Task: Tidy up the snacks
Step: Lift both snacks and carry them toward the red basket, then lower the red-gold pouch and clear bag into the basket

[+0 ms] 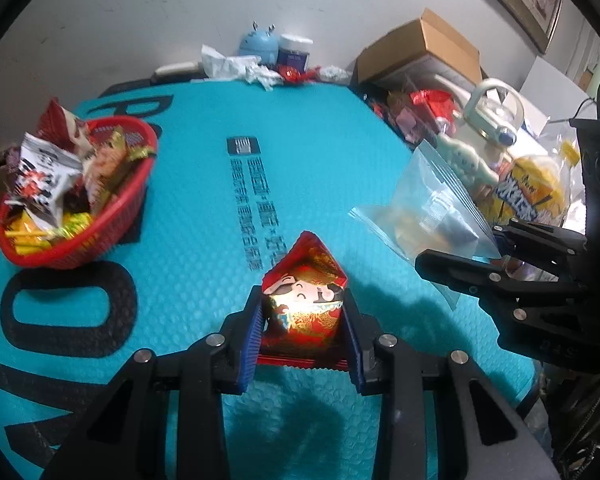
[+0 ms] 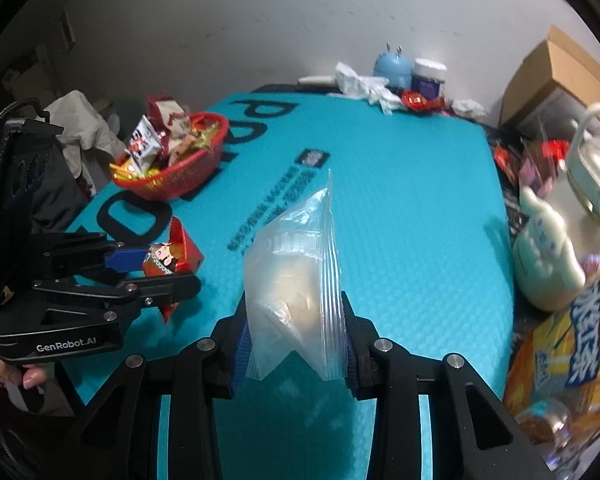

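left wrist view: a red basket (image 1: 112, 216) of snacks sat at the mat's (image 1: 300, 152) left; right of it the left gripper (image 1: 303, 322) clenched a red packet (image 1: 304, 304); further right, the right gripper (image 2: 296, 344) pinched a clear bag (image 2: 296, 272) over the mat.

The mat (image 1: 308, 184) is turquoise with a fine embossed cell pattern and large black lettering. The snack packet (image 1: 306, 312) is red with gold ornament and a cartoon face, clamped between blue ribbed pads (image 1: 251, 344) on the black left gripper (image 1: 305, 344). The zip bag (image 2: 296, 292) is clear with pale yellowish contents (bluish stripes run along its seal). The basket (image 1: 80, 208) is red mesh, its wrappers white, yellow and red
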Action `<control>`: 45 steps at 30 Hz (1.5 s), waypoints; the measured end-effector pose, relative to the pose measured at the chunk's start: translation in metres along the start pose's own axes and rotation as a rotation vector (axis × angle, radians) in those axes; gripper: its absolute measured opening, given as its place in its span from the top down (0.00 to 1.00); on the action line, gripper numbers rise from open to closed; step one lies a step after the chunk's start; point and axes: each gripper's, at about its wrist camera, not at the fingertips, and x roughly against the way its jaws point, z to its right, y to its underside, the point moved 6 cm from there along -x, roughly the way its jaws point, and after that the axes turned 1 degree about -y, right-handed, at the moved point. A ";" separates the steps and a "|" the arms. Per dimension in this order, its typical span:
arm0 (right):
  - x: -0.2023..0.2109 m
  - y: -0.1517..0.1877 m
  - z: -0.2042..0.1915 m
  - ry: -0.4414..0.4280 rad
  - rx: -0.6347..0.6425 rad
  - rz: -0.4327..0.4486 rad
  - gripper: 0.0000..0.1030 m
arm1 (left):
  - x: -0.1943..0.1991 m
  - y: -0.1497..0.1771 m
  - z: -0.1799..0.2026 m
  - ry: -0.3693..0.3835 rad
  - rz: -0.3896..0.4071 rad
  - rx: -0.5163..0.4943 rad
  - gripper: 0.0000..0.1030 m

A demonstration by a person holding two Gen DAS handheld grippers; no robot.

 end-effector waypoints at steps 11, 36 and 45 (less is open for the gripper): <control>0.016 -0.051 -0.021 -0.012 0.090 0.107 0.64 | 0.043 -0.038 -0.016 -0.030 0.145 -0.014 0.66; -0.049 -0.130 -0.051 -0.071 0.164 0.128 0.64 | 0.020 -0.095 -0.118 -0.218 0.156 0.007 0.66; -0.087 -0.136 -0.050 -0.097 0.163 0.066 0.64 | -0.009 -0.094 -0.130 -0.237 0.089 0.026 0.48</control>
